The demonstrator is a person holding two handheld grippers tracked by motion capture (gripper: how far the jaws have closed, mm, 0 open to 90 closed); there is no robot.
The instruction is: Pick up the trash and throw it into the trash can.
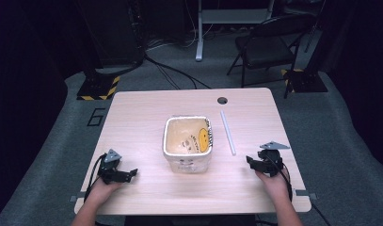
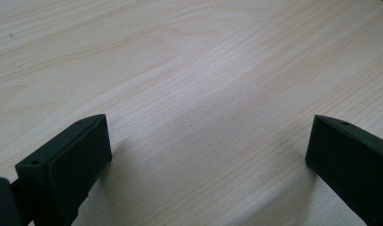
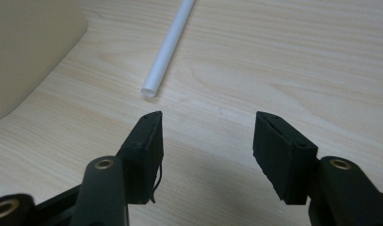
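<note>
1. A light wooden counter (image 1: 147, 117) stands on grey carpet, seen from above; a person's forearms come in from the bottom edge, each hand holding a black two-jaw gripper.
2. A cream, square-mouthed tub (image 1: 187, 142) sits near the middle of the counter — its inside lined with clear film, with a yellow smiley mark on the right inner wall.
3. A white straw (image 1: 227, 133) lies flat on the wood just right of the tub, apart from it, running from the far side toward the person.
4. The left gripper (image 1: 131, 173) rests at the near-left part of the counter, well apart from the tub, its jaws pointing right. In the left gripper view its jaws stand wide over bare wood, nothing between them.
5. The right gripper (image 1: 250, 161) sits at the near-right, near the straw's close end, its jaws pointing left toward the tub. In the right gripper view the jaws are spread and empty — the straw's open end (image 3: 148, 91) lies just beyond the left jaw's tip, not touching it, with the tub's pale wall (image 3: 29, 52) at upper left.
6. A round cable hole (image 1: 222, 100) marks the counter's far edge; a dark folding chair (image 1: 267, 47) stands on the floor beyond.
</note>
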